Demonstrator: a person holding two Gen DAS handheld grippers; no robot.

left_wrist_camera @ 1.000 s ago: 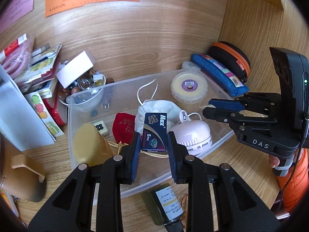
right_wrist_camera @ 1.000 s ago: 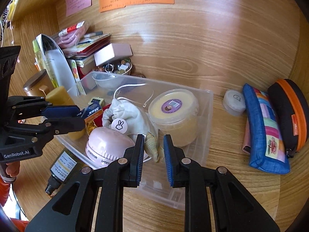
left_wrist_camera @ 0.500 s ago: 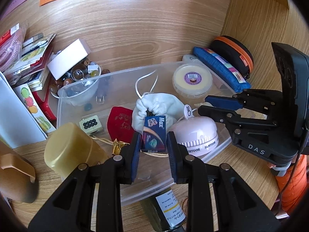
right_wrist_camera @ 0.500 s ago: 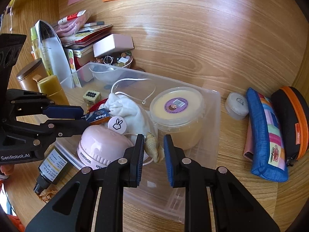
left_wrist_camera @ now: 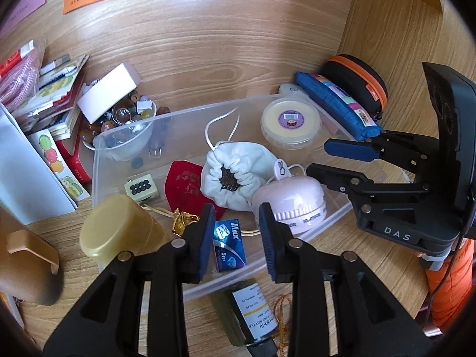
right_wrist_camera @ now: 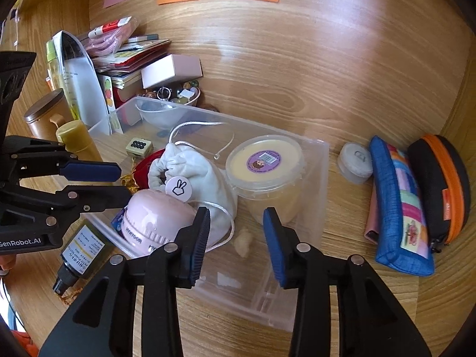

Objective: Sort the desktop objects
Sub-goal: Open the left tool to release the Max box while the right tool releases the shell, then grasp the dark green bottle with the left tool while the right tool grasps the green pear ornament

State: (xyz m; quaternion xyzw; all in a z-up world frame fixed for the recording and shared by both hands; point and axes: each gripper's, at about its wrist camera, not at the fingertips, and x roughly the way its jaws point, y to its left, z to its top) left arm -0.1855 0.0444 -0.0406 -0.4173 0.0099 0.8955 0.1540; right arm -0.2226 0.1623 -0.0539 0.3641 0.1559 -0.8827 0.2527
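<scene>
A clear plastic bin (left_wrist_camera: 98,160) (right_wrist_camera: 322,178) sits on the wooden desk. My left gripper (left_wrist_camera: 236,238) is open above the bin's near edge; the blue "Max" box (left_wrist_camera: 229,245) lies loose in the bin between its fingers. My right gripper (right_wrist_camera: 236,238) is open over the bin's near right part; a small tan seashell (right_wrist_camera: 244,239) lies on the bin floor between its fingers. Also in the bin are a white drawstring pouch (left_wrist_camera: 238,175) (right_wrist_camera: 193,172), a pink round device (left_wrist_camera: 293,199) (right_wrist_camera: 154,220), a yellow lidded tub (left_wrist_camera: 290,122) (right_wrist_camera: 266,163), a red pouch (left_wrist_camera: 186,184) and a mahjong tile (left_wrist_camera: 141,187).
A yellow bottle (left_wrist_camera: 119,232) and a dark labelled bottle (left_wrist_camera: 253,306) stand by the bin's near side. A bowl of beads (left_wrist_camera: 125,119), a white box (left_wrist_camera: 107,92) and stacked booklets (left_wrist_camera: 53,89) crowd the left. A blue pencil case (right_wrist_camera: 398,205), orange-trimmed case (right_wrist_camera: 443,184) and small white jar (right_wrist_camera: 355,162) lie right.
Both grippers have opened. The Max box has dropped from the left gripper into the bin, and the seashell has dropped from the right gripper onto the bin floor.
</scene>
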